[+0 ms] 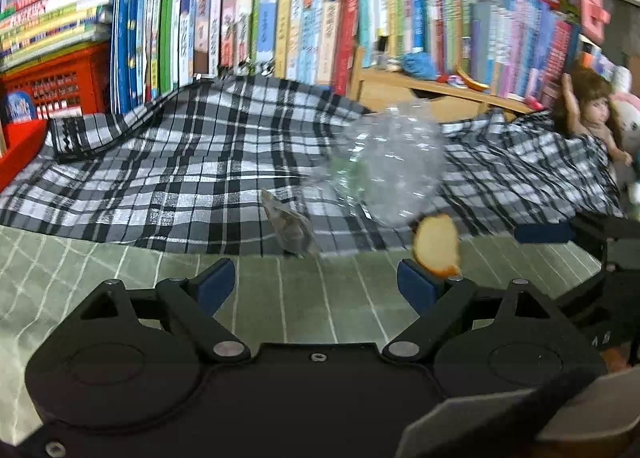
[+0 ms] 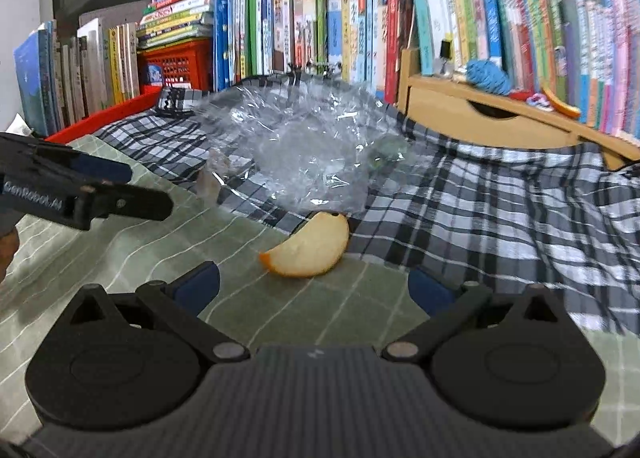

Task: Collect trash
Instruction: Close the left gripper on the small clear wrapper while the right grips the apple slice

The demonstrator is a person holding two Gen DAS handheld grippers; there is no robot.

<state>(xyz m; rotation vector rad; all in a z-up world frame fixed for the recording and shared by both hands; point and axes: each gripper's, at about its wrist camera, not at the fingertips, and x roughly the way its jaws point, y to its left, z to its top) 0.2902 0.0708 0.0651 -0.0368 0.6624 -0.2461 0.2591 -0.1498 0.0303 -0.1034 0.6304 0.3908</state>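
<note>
A piece of orange peel (image 2: pixel 308 248) lies on the green striped sheet (image 2: pixel 120 258), just ahead of my right gripper (image 2: pixel 316 288), which is open and empty. Behind the peel, a crumpled clear plastic bag (image 2: pixel 300 146) rests on the black-and-white checked cloth (image 2: pixel 480 210). A small clear wrapper (image 2: pixel 210 182) lies at the cloth's edge. In the left wrist view my left gripper (image 1: pixel 316 284) is open with nothing between its pads; the small wrapper (image 1: pixel 290 226) lies ahead of it, the peel (image 1: pixel 436 246) beside its right pad, and the plastic bag (image 1: pixel 392 162) further back.
Rows of upright books (image 1: pixel 280 26) and a red crate (image 1: pixel 52 90) line the back. A wooden shelf box (image 2: pixel 480 122) stands at the back right and a doll (image 1: pixel 592 114) leans at the far right. Each gripper shows at the edge of the other's view.
</note>
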